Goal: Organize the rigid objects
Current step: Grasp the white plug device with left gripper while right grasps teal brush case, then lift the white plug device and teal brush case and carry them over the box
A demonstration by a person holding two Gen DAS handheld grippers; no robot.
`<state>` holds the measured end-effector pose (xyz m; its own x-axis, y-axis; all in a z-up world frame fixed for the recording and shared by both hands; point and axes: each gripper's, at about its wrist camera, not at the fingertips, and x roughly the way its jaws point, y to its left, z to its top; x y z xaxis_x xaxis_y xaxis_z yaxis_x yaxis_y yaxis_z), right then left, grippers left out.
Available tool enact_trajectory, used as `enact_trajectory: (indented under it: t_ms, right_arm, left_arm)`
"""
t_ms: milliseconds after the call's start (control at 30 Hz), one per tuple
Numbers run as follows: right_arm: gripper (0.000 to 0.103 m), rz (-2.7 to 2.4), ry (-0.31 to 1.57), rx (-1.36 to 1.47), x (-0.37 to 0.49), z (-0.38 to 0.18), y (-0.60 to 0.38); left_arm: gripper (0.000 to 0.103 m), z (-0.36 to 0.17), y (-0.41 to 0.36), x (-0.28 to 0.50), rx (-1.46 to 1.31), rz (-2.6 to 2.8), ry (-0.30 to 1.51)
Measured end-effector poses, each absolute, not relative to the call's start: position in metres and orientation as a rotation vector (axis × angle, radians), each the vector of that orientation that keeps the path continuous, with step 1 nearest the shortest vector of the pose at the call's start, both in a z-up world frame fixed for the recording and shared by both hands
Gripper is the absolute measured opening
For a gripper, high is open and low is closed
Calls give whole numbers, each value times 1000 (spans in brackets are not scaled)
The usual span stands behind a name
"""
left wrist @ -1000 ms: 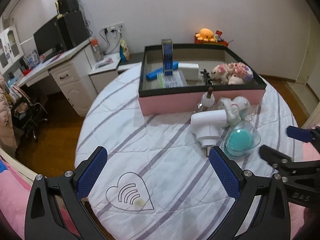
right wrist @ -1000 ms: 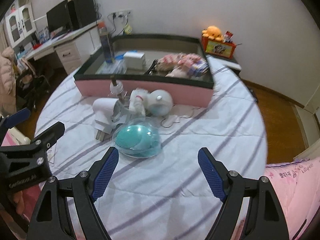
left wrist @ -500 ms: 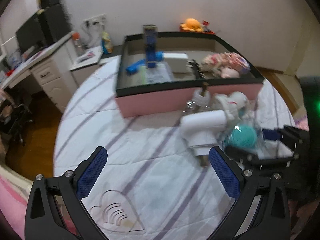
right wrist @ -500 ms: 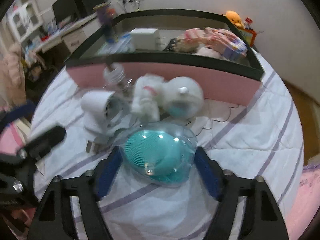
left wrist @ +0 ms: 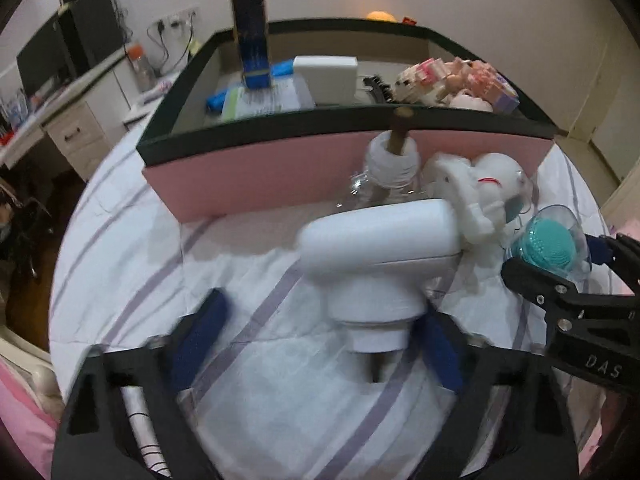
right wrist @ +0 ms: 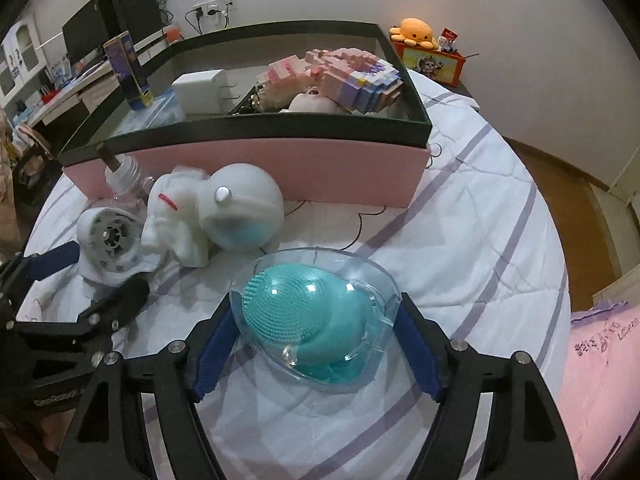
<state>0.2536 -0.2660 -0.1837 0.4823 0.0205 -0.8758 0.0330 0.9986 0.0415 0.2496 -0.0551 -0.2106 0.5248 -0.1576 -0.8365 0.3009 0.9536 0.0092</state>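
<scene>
The left tongs (left wrist: 320,340) are closing around the white hair dryer's (left wrist: 380,248) handle, pads not yet pressing it. The right tongs (right wrist: 316,354) are gripping the clear case (right wrist: 320,320) with its teal brush on the striped bed (right wrist: 480,240), at 6 o'clock from the pink box (right wrist: 256,168).

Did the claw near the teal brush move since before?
Yes. The right gripper came down and forward toward the pink box; its fingers now sit on both sides of the teal brush.
</scene>
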Motion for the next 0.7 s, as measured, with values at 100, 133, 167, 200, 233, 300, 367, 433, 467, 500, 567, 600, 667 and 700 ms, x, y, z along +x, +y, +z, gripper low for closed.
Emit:
enact_trajectory:
  t_ms: [100,133,167,200,233,300,367,433,467,500,567,600,667,700]
  right_arm:
    - [74,-7,1068,69,252,-183,-269]
    - [74,-4,1067,70,252,-183,-270]
    - [74,-3,1068,70,254,-184,-272]
    - [74,-3,1069,72,254,-183,-276]
    - [74,-5,1068,71,254,-183,-277]
    - [74,-8,1069,67,254,-184,-278]
    - [74,-11,1070,66,255,-183,-279]
    - [74,-16,1071,62,255,-183,-277]
    - [74,-17,1072,50,255,-183,-276]
    - [74,-19,1073,44,256,-183,-275]
    - [74,-22,1073,51,256,-182,-273]
    - [74,-23,1074,61,257,-181,-274]
    - [74,-24,1071,70,258,-180,-274]
    - [74,-25,1067,68,258,-179,-275]
  left_arm:
    - [41,-205,-55,249,154,-276,988]
    - [40,-205,-55,250,154,-273,994]
    - [40,-205,-55,250,156,-272,995]
    - [40,-205,-54,250,154,-274,995]
    - [40,-204,-53,249,150,-273,996]
    - [40,-203,-51,248,152,-274,996]
    - [40,-203,-49,248,153,-277,997]
    - [40,-204,-47,247,154,-283,1004]
    - [40,-205,-48,247,158,-282,1006]
    - [40,-204,-49,249,166,-280,1009]
    - [40,-203,-50,250,167,-280,1006]
    - [40,-203,-50,250,166,-281,1006]
    - [40,-203,-49,250,168,-282,1004]
    - [40,-203,-49,250,168,-280,1004]
